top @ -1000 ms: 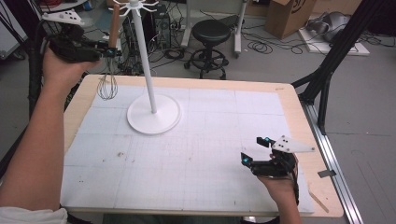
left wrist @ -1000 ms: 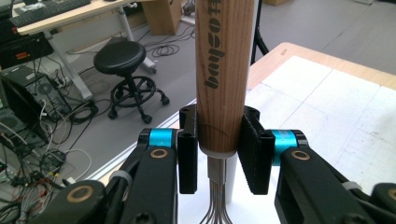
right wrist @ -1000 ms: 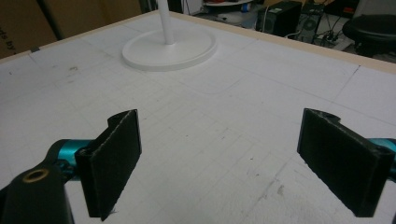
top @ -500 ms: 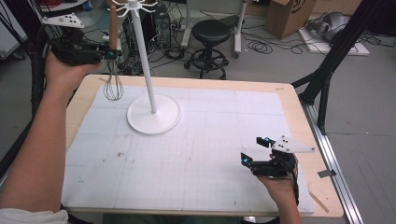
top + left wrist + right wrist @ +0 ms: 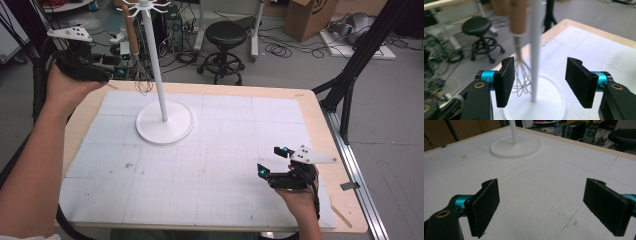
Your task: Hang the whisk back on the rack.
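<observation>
**Whisk hung on stand, left gripper let go**

Cluttered lab floor with a black stool (image 5: pixel 227 37), cables and a cardboard box (image 5: pixel 312 15) lay behind the tabletop (image 5: pixel 310 107), which carried a white gridded mat.

High view: white stand (image 5: pixel 164 120) stood on the mat's far left part, hook crown at its top. Whisk (image 5: pixel 137 60) with wooden handle hung from a hook on the pole's left side, wire head down, above the tabletop edge. Left gripper (image 5: pixel 120 67) was held raised just left of the whisk, level with its wires. Right gripper (image 5: pixel 272 160) rested near the tabletop's near right corner, well apart from the stand.

Left gripper view: left gripper (image 5: pixel 540 81) had just been opening; jaws stood apart, pads not pressing anything. Whisk (image 5: pixel 520 75) wires hung beyond the left pad, close beside the stand pole (image 5: pixel 535 50); whether wires touched the pole could not be told.

Right gripper view: right gripper (image 5: pixel 549 207) spread wide, nothing between the jaws, bare mat under it. Stand base (image 5: pixel 515 148) sat farther off.
</observation>
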A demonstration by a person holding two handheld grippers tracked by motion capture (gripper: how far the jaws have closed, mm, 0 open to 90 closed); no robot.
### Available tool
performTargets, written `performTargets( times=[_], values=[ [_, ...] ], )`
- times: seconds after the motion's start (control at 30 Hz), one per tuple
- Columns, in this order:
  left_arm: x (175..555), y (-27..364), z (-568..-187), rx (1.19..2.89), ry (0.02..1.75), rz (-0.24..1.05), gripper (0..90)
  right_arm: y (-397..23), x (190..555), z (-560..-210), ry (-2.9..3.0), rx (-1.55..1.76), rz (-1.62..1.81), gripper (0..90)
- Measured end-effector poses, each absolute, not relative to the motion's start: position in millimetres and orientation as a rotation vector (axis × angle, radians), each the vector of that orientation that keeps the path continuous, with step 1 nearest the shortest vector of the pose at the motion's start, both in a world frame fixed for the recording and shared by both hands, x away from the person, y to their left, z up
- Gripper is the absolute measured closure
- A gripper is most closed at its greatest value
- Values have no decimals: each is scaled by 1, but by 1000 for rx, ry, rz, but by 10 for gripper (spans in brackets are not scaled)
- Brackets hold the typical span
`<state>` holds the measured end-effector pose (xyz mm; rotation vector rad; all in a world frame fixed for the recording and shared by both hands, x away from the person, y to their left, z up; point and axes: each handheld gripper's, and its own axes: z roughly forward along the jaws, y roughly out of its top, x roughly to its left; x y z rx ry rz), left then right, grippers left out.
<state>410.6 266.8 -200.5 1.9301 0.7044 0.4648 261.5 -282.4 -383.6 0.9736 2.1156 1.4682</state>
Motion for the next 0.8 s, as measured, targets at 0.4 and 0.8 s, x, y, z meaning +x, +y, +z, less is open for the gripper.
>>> performTargets(
  times=[0.4, 0.8],
  values=[
    [384, 265, -230, 1967, 539, 331, 285, -280, 261, -384, 2120, 967, 1465, 124],
    [360, 242, -264, 1969, 438, 236, 251, -280, 261, -385, 2125, 966, 1462, 124]
  ],
)
